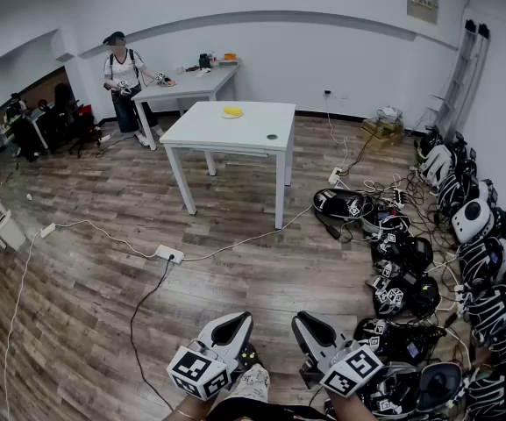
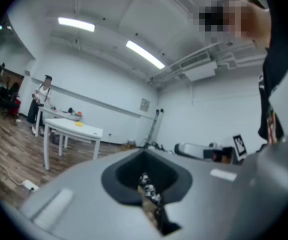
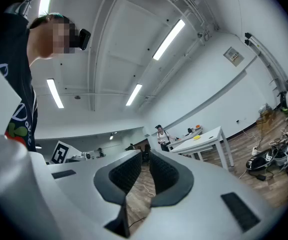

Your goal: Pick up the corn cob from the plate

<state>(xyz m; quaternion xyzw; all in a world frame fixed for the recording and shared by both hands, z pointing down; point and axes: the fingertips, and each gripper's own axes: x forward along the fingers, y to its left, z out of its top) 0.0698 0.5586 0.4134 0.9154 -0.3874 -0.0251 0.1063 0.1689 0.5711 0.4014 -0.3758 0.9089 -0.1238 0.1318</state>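
Observation:
The corn cob [image 1: 232, 111] is a small yellow shape on its plate, at the far side of a white table [image 1: 235, 134] across the room. It also shows as a yellow speck in the left gripper view [image 2: 79, 124] and the right gripper view [image 3: 197, 138]. Both grippers are held low at the bottom edge of the head view, far from the table. My left gripper [image 1: 232, 320] [image 2: 144, 154] has its jaws together with nothing in them. My right gripper [image 1: 305, 321] [image 3: 144, 156] is shut too, with only a thin slit between its ribbed pads.
A small dark thing [image 1: 272, 136] lies near the table's front. A person [image 1: 121, 68] stands at a second table [image 1: 191, 84] at the back left. Cables and a power strip [image 1: 169, 253] cross the wood floor. Helmets and gear [image 1: 463, 261] are piled along the right wall.

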